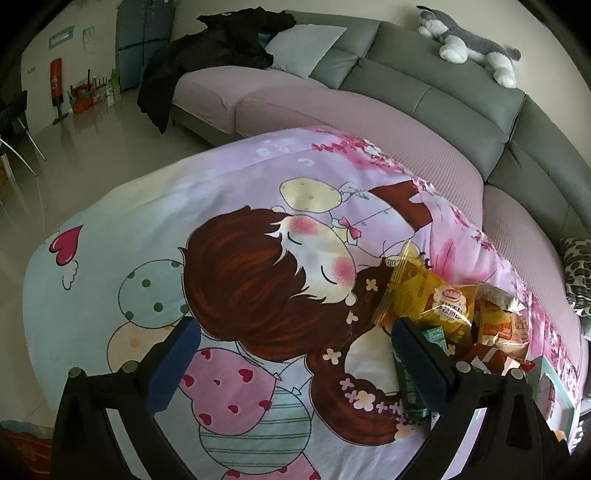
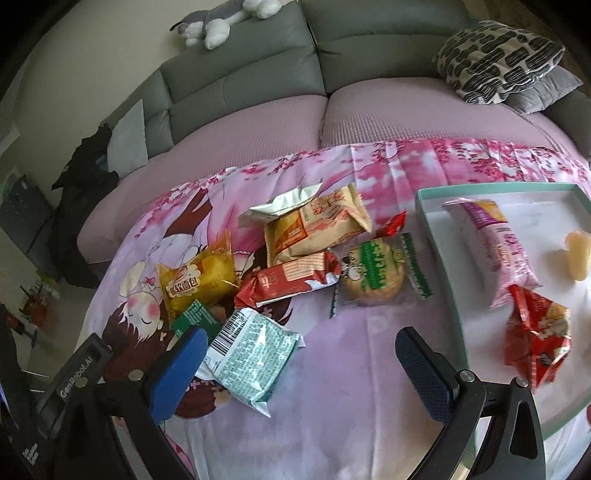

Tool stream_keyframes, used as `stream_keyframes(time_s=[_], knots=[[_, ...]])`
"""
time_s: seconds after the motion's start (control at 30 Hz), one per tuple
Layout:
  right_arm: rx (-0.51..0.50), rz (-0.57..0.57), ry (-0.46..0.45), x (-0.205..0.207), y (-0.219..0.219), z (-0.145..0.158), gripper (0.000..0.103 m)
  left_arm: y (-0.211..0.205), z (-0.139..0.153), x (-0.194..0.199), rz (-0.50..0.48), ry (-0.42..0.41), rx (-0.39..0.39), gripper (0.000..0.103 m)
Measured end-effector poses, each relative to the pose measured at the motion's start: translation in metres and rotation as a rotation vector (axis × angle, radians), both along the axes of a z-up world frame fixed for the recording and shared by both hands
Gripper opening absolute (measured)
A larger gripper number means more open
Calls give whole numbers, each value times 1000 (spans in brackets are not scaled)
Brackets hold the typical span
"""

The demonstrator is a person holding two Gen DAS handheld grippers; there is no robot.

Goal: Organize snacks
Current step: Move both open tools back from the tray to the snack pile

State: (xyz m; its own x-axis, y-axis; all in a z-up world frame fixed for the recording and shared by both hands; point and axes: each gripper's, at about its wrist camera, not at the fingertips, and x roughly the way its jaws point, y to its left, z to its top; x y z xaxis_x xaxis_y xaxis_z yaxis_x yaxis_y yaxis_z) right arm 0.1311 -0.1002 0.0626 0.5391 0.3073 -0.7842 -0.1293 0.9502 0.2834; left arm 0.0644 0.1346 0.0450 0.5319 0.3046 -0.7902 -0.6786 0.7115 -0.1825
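Right gripper (image 2: 299,365): fingers spread wide, nothing between them, hovering over the cartoon cloth (image 2: 332,369).
Teal packet (image 2: 251,354): nearest snack, lying flat just beside the left finger (image 2: 177,373) of the right gripper, its barcode end toward that finger.
Dark green packet (image 2: 195,317): just past the left fingertip, partly under the teal packet and the yellow bun bag (image 2: 199,280).
Red wafer packet (image 2: 288,280): ahead of the fingers, between the yellow bun bag and the round cake in clear wrap (image 2: 373,273).
Tan bag (image 2: 317,225): farther ahead, with a silver packet (image 2: 284,203) lying on its far edge.
Tray (image 2: 436,229): to the right of the right finger (image 2: 428,373); it holds a pink packet (image 2: 495,240), a red bag (image 2: 535,332) and a pale yellow item (image 2: 576,254), too blurred to name.
Left gripper (image 1: 295,362): fingers wide apart and empty above the cartoon cloth (image 1: 184,221); the snack pile (image 1: 461,314) lies just beyond and right of its right finger (image 1: 417,365).
Sofa (image 2: 369,103): behind the surface, with a patterned cushion (image 2: 495,59) and a plush dog (image 2: 221,22) on its back.
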Motion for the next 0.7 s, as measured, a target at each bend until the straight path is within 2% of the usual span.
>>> stream_keyframes(time_s=[0.3,0.7], knots=[[-10,30,59,10,21,-23,103,4,-10,4,1,29,-21,103],[-29,43,99,11,32,-37,103,5,-14,4,3,43,-23,103]])
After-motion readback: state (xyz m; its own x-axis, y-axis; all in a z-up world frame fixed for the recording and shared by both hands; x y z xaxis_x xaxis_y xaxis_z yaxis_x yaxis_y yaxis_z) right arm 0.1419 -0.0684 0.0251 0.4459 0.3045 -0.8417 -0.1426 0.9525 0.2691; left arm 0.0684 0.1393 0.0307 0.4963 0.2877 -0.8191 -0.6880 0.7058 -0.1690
